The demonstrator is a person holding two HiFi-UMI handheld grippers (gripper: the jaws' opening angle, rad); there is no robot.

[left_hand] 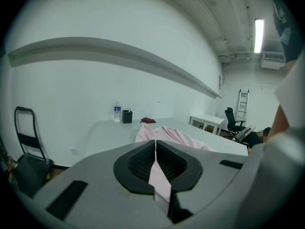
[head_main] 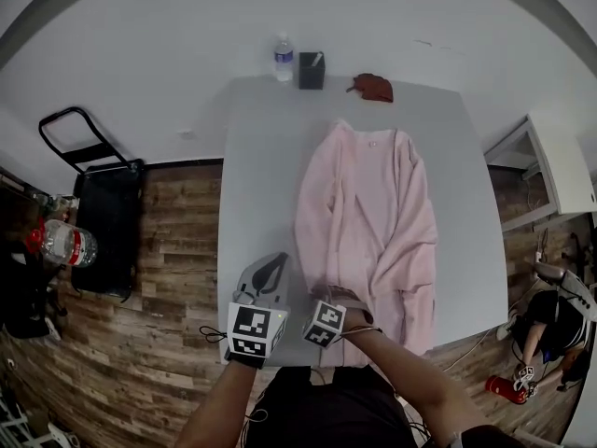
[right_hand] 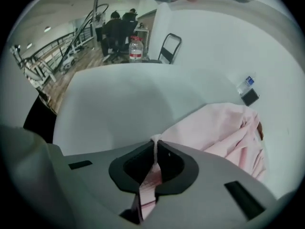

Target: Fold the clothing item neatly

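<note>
The pink shirt (head_main: 368, 213) lies lengthwise on the white table (head_main: 261, 175), with its collar toward the far end and its hem at the near edge, close to the person. It looks like thin, soft and light cloth that will sag and wrinkle when lifted. I judge it is best taken at the corners and edges, with both sides raised together so that the fold stays straight. The cloth is not fragile, but it may slide a little on the smooth top. Both tools already grip the near edge. The left gripper (left_hand: 155, 142) is closed, with a strip of pink cloth pinched between its jaws. The right gripper (right_hand: 155, 140) is also closed on a small bunch of the same cloth and points steeply down. The table surface is plain and flat. At its far end stand a water bottle (head_main: 284, 57) and a black box (head_main: 312, 70), with a dark red object (head_main: 373, 87) near them, all well apart from the shirt. Around the table there is a wooden floor (head_main: 177, 213), a black trolley (head_main: 103, 213) on the left and a white wall (head_main: 187, 26) behind.
</note>
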